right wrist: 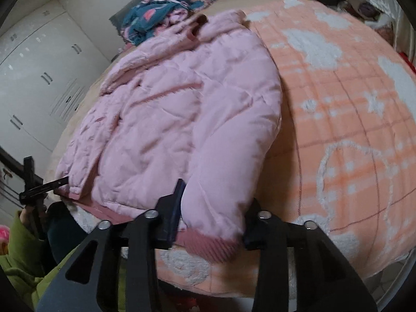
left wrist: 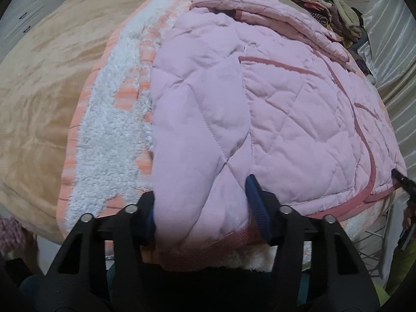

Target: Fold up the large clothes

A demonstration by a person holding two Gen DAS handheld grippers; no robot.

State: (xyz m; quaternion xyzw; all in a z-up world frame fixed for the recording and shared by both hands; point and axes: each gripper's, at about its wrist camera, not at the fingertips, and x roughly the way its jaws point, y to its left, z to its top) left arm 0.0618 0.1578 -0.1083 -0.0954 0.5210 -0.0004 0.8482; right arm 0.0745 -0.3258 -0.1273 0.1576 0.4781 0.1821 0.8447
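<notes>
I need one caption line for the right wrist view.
Right claw grips a cuffed sleeve end of the pink jacket lying on an orange blanket.

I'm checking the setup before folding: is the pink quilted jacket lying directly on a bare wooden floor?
No. The pink quilted jacket lies on an orange-and-white fleecy blanket spread over a bed, not on a floor.

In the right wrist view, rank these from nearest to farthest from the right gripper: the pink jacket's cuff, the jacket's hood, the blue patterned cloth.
1. Pink jacket's cuff: between the right gripper fingers, bed's near edge.
2. Jacket's hood: far end of the jacket, upper middle.
3. Blue patterned cloth: beyond the hood, slightly left.
</notes>
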